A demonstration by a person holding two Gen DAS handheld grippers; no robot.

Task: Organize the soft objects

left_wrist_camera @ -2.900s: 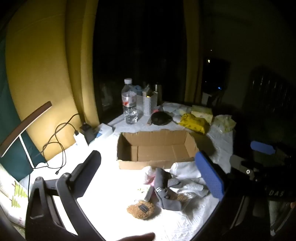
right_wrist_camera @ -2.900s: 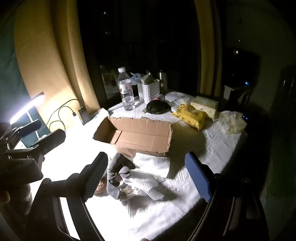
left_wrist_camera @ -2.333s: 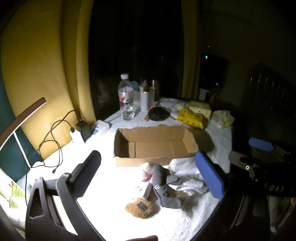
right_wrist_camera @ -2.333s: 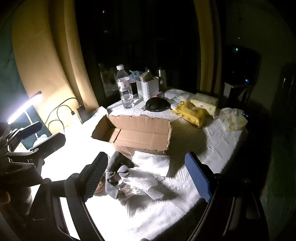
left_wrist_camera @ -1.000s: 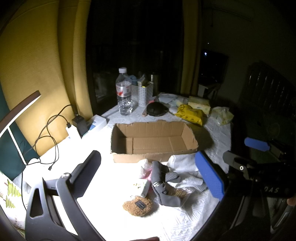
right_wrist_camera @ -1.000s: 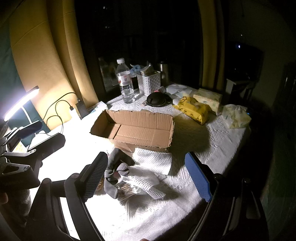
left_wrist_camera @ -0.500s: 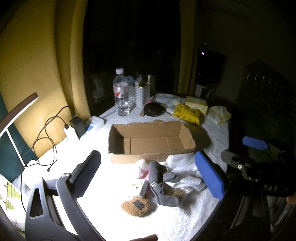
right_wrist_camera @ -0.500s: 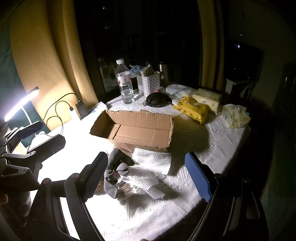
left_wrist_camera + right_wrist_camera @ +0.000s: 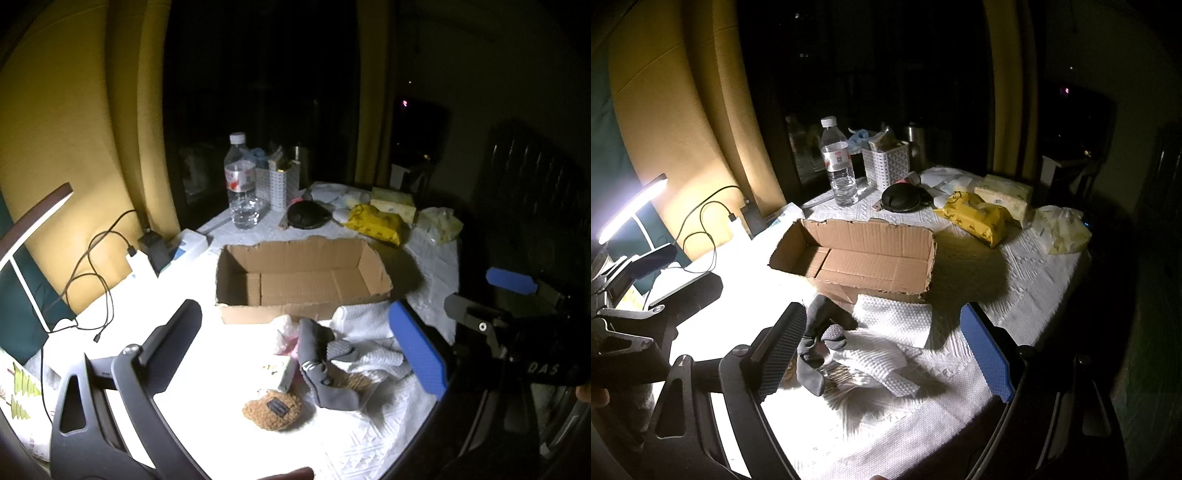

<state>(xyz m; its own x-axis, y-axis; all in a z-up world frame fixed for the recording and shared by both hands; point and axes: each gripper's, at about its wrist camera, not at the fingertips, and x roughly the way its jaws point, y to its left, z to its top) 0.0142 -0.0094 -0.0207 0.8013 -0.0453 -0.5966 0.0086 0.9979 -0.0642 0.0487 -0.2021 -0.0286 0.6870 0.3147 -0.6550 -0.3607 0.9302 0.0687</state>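
Observation:
An open cardboard box (image 9: 303, 280) (image 9: 864, 258) stands mid-table with nothing inside. In front of it lies a pile of soft things: a grey sock (image 9: 325, 373) (image 9: 812, 354), white cloths (image 9: 365, 332) (image 9: 890, 325), a pink-white item (image 9: 286, 334), a small white pack (image 9: 279, 371) and a brown fuzzy pouch (image 9: 273, 406). My left gripper (image 9: 295, 354) is open and empty, above and short of the pile. My right gripper (image 9: 886, 350) is open and empty, over the white cloths.
At the back stand a water bottle (image 9: 240, 184) (image 9: 840, 166), a white basket (image 9: 886, 164), a black lid (image 9: 901, 197), a yellow pack (image 9: 975, 218) and tissue packs (image 9: 1060, 229). Cables and chargers (image 9: 147, 247) lie left. A lit lamp (image 9: 631, 206) stands far left.
Both views shifted slightly; the box and pile have drifted a little in frame. Both grippers stay open. Nothing on the table has moved.

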